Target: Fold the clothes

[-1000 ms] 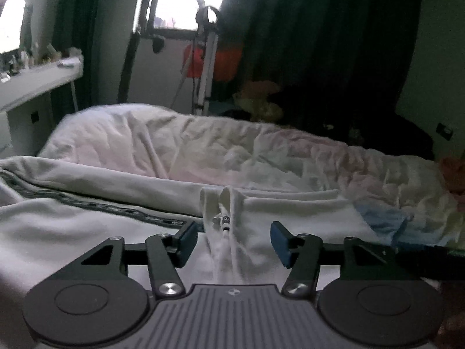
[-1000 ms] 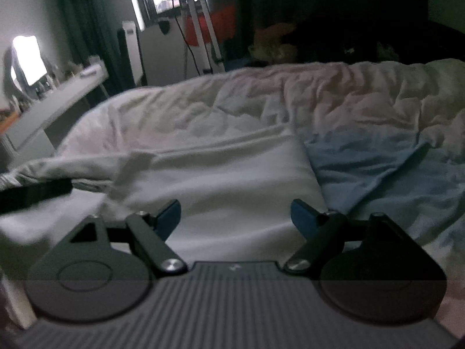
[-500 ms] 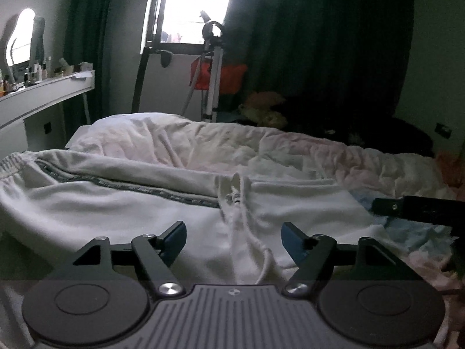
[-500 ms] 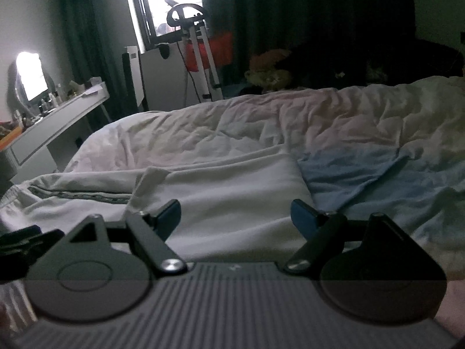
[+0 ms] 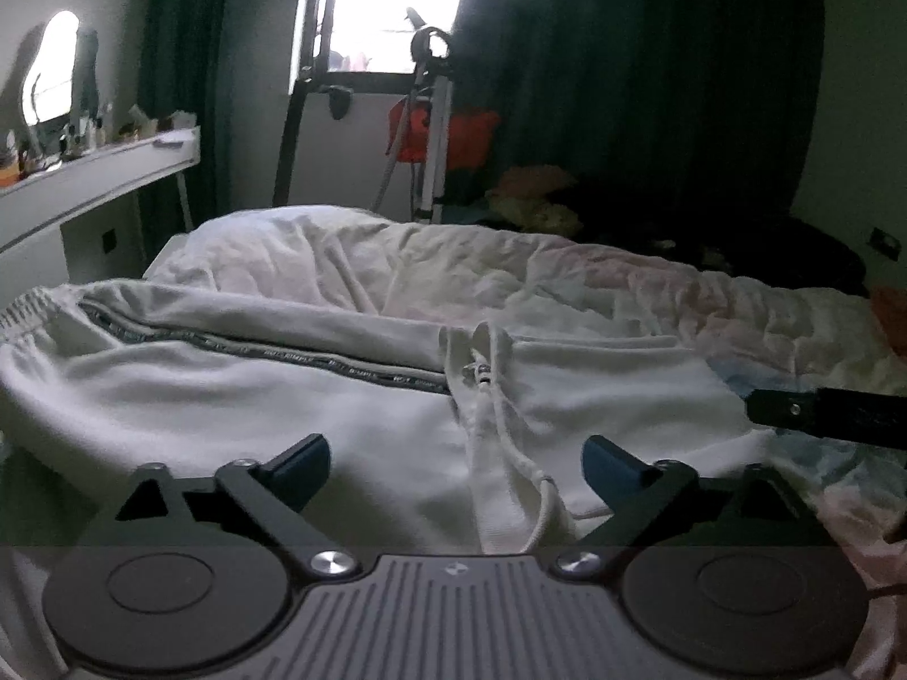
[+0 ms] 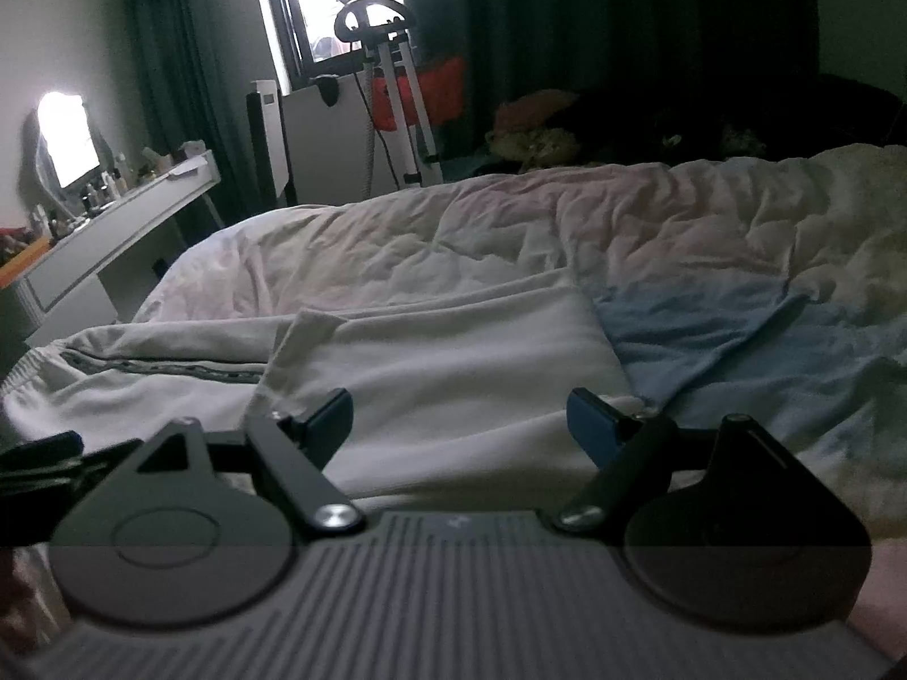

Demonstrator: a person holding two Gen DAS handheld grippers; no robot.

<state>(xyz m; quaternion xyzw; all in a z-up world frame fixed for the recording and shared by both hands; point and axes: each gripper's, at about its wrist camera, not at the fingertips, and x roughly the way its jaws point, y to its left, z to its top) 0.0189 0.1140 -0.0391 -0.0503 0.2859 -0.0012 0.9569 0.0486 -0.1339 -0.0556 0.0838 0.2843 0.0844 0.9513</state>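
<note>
White sweatpants (image 5: 283, 396) with a grey side stripe (image 5: 272, 354) and a drawstring (image 5: 487, 396) lie spread across the bed; they also show in the right wrist view (image 6: 453, 374). My left gripper (image 5: 456, 462) is open and empty, hovering just above the waistband area with the drawstring between its fingers. My right gripper (image 6: 459, 416) is open and empty over the right part of the pants. The right gripper's dark finger (image 5: 822, 413) shows at the right edge of the left wrist view.
The bed has a rumpled pale duvet (image 5: 453, 266) with a light blue patch (image 6: 708, 328). A white desk with a mirror (image 5: 85, 181) stands at the left. A stand and red item (image 5: 436, 130) sit by the window; dark curtains behind.
Both grippers have pulled back and risen from the pants, so more of the garment and room shows. The left gripper's jaws have opened wider. Nothing is held.
</note>
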